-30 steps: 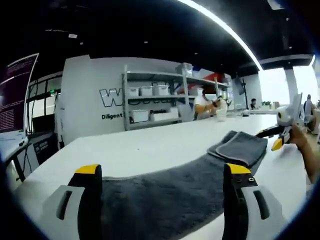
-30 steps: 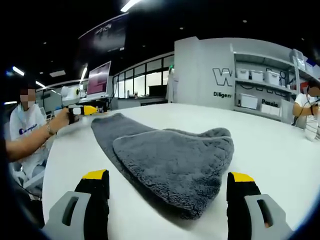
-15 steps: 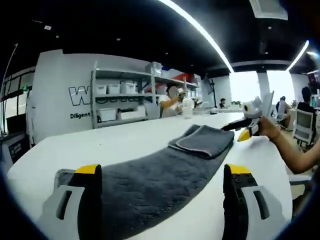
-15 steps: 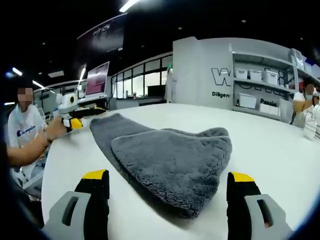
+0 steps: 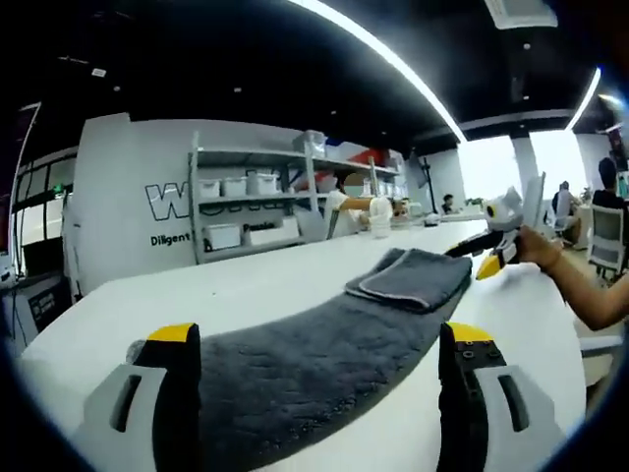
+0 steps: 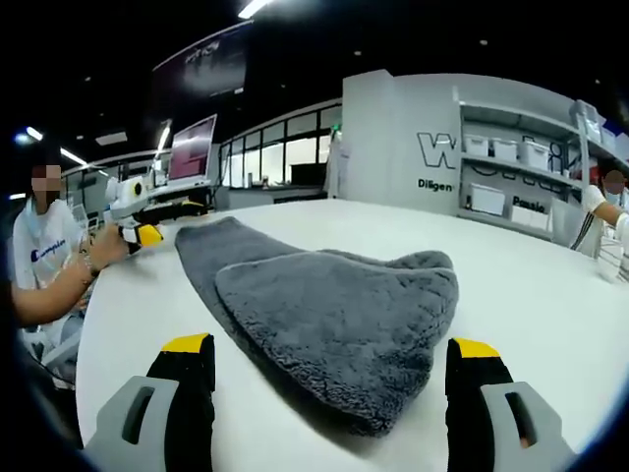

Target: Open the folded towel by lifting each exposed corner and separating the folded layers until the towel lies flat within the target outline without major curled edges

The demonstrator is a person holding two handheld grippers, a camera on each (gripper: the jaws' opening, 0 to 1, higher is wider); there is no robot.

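Note:
A dark grey towel [image 5: 324, 344] lies on the white table [image 5: 246, 285], its near end spread flat between my left gripper's jaws. Its far end [image 5: 418, 277] is still folded over in layers. My left gripper [image 5: 319, 334] is open, low over the flat end. The right gripper view has the folded part [image 6: 344, 310] just ahead of my open right gripper [image 6: 331, 346], with the flat strip [image 6: 211, 246] running off to the far left. A hand holds the left gripper [image 6: 145, 233] at that far end. The right gripper [image 5: 489, 264] hovers beside the folded end.
Metal shelves with white bins [image 5: 246, 206] stand against a lettered grey wall behind the table. A person [image 5: 344, 202] works near the shelves. A monitor [image 6: 194, 147] stands beyond the table's far left. Bare table [image 6: 550, 295] lies to the right of the towel.
The left gripper has swung round and tilted at the flat end, so its view has shifted. The right gripper has barely moved. The towel lies as before.

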